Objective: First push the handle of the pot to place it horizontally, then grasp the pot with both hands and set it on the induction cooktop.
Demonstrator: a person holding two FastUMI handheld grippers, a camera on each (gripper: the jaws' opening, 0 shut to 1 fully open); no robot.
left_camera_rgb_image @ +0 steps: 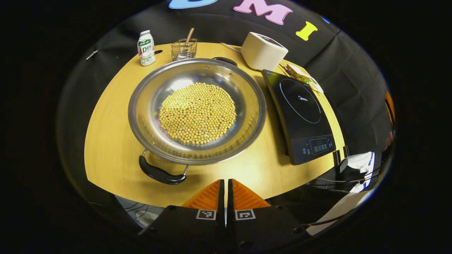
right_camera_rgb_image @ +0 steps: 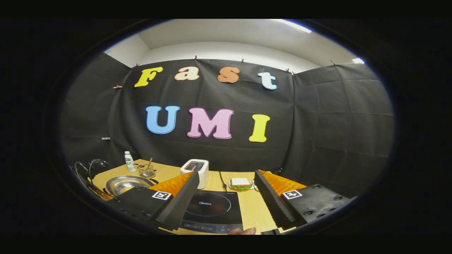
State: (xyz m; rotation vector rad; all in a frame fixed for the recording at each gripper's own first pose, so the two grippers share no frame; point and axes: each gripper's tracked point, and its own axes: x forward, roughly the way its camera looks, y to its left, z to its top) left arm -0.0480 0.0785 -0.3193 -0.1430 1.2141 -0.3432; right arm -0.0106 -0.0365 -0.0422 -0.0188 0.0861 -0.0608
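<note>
the pot [left_camera_rgb_image: 197,111], full of yellow beans, sat on the table [left_camera_rgb_image: 113,148] just left of the induction cooktop [left_camera_rgb_image: 300,120]; its near handle [left_camera_rgb_image: 160,173] lay ahead and to the left of the left gripper [left_camera_rgb_image: 225,187], whose fingers were pressed together on nothing; the handles ran on a slanted line, not yet horizontal; the right gripper [right_camera_rgb_image: 226,197] hung spread wide over the cooktop, so the left looked nearer for the push.
</note>
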